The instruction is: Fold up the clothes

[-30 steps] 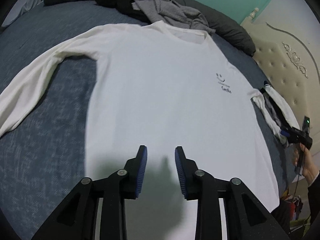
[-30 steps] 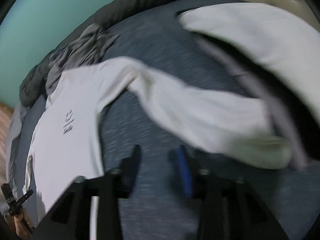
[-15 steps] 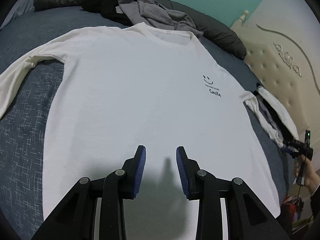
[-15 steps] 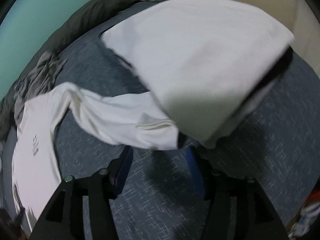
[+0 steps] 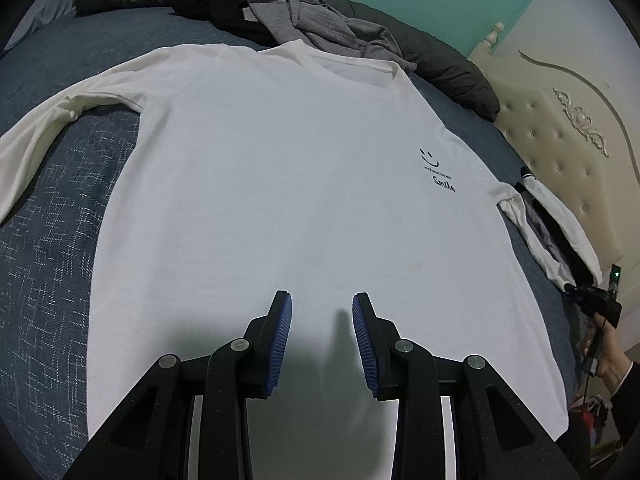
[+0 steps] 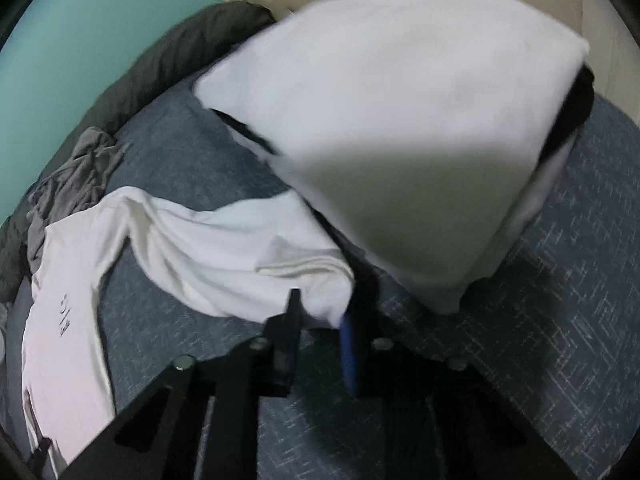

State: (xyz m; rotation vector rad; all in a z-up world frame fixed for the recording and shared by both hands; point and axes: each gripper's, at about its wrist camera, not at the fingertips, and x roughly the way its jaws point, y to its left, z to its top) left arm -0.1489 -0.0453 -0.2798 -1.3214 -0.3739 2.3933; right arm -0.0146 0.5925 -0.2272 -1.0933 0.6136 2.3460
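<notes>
White cloth fills most of what we see: a long-sleeved shirt lies flat and face up on the blue bed. It has a tiny black smile print on the chest. One sleeve stretches out over the bed on the left side of the left view. The other sleeve runs across the bed toward the headboard.

Our left gripper hangs over the bottom part of the shirt. Its two blue pads sit wide apart and hold nothing. Its shadow falls on the cloth under it.

Our right gripper is at the cuff end of the far sleeve. The cuff sits between the two fingers, which are a narrow way apart. The view is blurry, so we cannot tell if they pinch the cloth or just sit around it. In the left view we see this same gripper far off at the right edge, with a hand behind it.

Just beside the cuff is a stack of folded clothes, white on top with dark layers under it. A grey top lies crumpled near the shirt's collar, on a dark blanket along the back of the bed.
</notes>
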